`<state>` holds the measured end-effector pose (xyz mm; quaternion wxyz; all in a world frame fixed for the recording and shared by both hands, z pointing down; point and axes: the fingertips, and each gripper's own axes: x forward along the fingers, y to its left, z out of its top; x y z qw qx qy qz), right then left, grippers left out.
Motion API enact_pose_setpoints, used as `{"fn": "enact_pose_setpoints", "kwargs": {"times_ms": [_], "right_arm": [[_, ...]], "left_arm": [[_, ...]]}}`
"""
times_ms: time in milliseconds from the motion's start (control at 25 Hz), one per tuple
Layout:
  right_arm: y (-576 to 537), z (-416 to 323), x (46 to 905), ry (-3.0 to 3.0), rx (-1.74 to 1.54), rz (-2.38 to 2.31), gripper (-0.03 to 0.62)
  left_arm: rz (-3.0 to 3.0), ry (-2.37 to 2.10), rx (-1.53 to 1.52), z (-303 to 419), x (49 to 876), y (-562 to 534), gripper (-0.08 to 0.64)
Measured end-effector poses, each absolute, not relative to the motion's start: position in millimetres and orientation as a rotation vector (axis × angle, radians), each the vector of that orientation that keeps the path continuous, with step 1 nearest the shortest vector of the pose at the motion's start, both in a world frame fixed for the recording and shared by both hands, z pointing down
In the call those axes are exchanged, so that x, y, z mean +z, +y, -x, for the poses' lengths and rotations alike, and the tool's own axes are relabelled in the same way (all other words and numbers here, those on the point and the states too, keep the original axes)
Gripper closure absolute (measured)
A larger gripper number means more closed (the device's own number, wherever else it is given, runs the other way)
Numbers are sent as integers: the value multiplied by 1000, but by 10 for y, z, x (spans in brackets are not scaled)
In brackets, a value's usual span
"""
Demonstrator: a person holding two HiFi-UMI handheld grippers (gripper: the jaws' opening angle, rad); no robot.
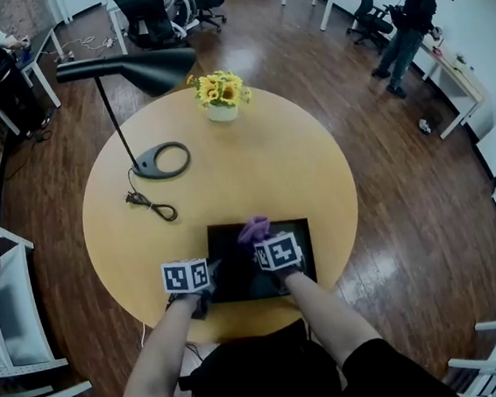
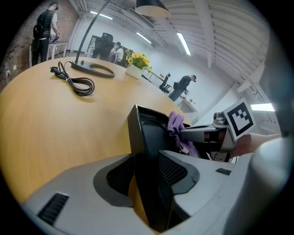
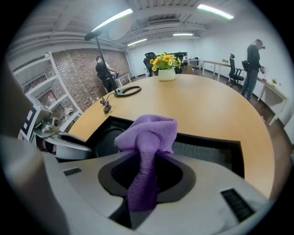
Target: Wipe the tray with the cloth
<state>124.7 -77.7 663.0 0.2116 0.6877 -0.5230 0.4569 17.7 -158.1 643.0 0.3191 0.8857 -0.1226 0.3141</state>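
Note:
A black tray (image 1: 297, 232) sits on the round wooden table (image 1: 226, 160) at its near edge. My right gripper (image 1: 262, 239) hovers over the tray's far middle, shut on a bunched purple cloth (image 1: 253, 229). In the right gripper view the cloth (image 3: 149, 135) bulges above the jaws of that gripper (image 3: 144, 176), with the tray (image 3: 206, 149) below. My left gripper (image 1: 210, 276) is at the tray's left edge. In the left gripper view its jaws (image 2: 148, 167) straddle the raised tray wall (image 2: 147, 133) with a gap on the left side, so they stand open. The cloth (image 2: 176, 124) shows beyond.
A black floor-style lamp (image 1: 129, 73) with a ring base (image 1: 163, 161) and a coiled cable (image 1: 152, 203) stands on the table's left. A pot of yellow flowers (image 1: 220, 95) is at the far edge. White shelving (image 1: 3, 298) stands to the left; people and office chairs are beyond.

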Motion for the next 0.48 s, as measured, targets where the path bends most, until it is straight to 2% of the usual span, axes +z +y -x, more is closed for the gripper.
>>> {"fn": "enact_pose_setpoints", "kwargs": {"times_ms": [160, 280, 480], "right_arm": [[-855, -1179, 6542, -1478, 1163, -1853, 482], [-646, -1440, 6552, -1381, 1042, -1816, 482], [-345, -1817, 6579, -1304, 1089, -1867, 482]], "left_arm": [[-2342, -331, 833, -179, 6422, -1579, 393], [-2345, -335, 835, -184, 6419, -1590, 393], [-2339, -343, 837, -160, 6434, -1589, 391]]}}
